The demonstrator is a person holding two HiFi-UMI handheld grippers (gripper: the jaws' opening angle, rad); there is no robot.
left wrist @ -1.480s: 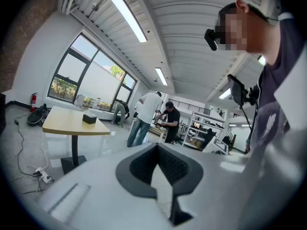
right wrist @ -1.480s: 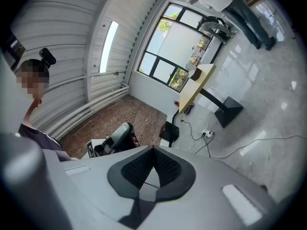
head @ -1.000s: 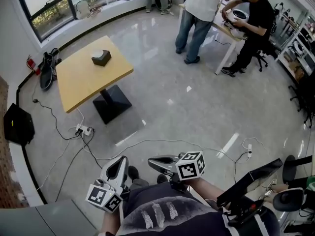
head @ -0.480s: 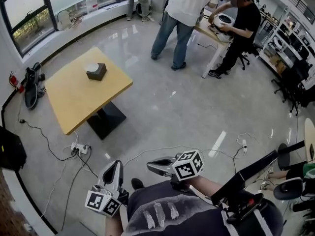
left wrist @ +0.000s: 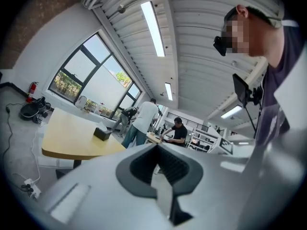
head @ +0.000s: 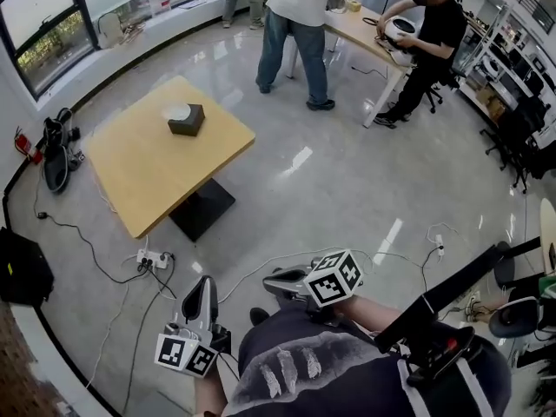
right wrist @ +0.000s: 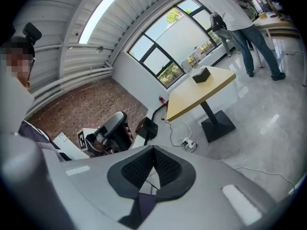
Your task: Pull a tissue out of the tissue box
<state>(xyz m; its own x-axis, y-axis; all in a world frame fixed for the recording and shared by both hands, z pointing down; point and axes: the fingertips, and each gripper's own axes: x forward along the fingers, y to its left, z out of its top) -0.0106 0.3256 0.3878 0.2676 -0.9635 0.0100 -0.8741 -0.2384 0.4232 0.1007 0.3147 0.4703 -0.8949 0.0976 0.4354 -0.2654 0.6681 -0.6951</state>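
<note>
Head view: located box (head: 186,120) on far half of table (head: 148,168), with white tissue (head: 178,109) sticking up from its top. Located both grippers low in frame, close to torso and well apart from table, with floor (head: 287,198) and loose cables (head: 104,276) between. Read left gripper (head: 205,281) as pointing toward table and right gripper (head: 273,280) as pointing leftward across frame. Could not judge jaw state from this angle. Also logged black bag (head: 22,268) by wall and two people (head: 295,24) at a desk (head: 365,33) beyond table. Left gripper view: found jaws pressed together, nothing caught in them. Saw box as small dark block on tabletop, left of centre, with the same two people behind it, at eye level rather than from above. Right gripper view: found jaws together as well, empty. Saw table from lower down, with box near its far end, pedestal foot (right wrist: 218,126) in full and power strip (right wrist: 188,144) on floor beside it. Picked up left gripper from the side here, before a brick wall (right wrist: 81,111) that shows far larger than in head view. Noted big window (right wrist: 172,42) behind table, only partly shown from above.
</note>
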